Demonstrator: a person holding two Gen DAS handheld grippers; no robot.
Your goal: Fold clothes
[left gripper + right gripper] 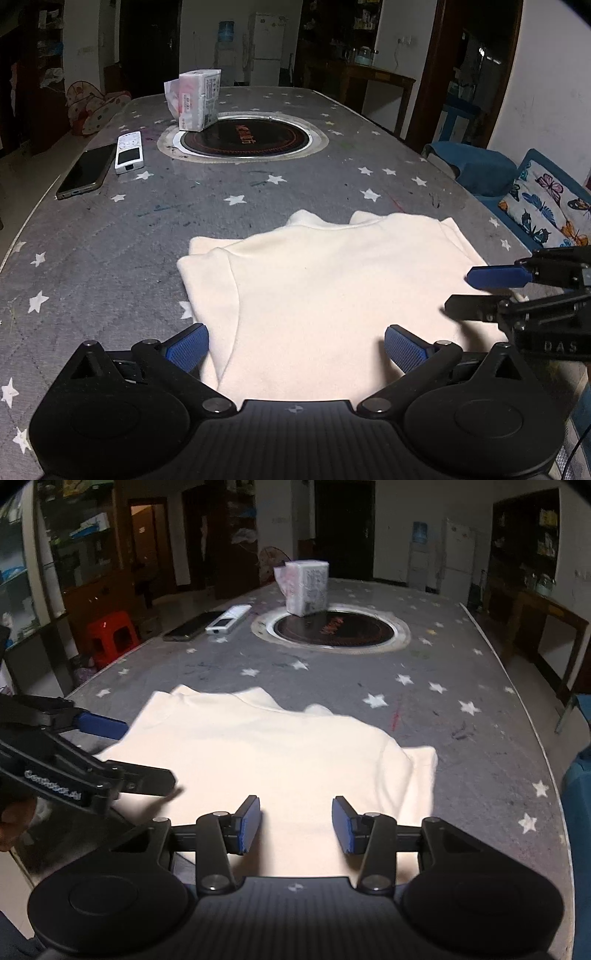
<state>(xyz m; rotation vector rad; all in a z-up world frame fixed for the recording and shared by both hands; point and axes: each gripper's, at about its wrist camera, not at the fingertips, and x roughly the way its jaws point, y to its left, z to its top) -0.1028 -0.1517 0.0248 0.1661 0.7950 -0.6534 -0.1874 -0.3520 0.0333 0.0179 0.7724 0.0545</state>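
Left hand-held gripper (pixel 295 349) and right hand-held gripper (pixel 295 825): both spread wide, nothing gripped.
Item: cream garment (pixel 325 288), partly folded, sleeves tucked in, flat on the star-print tabletop (pixel 110 240) on your side of the round inset burner (pixel 243 138). You hold one gripper at each side of the near hem, likely to lift both corners together for the next fold. Beyond the burner's rim: tissue pack (pixel 195 99). Left of the burner: remote (pixel 128 152), phone (pixel 88 170), clear of the fold.
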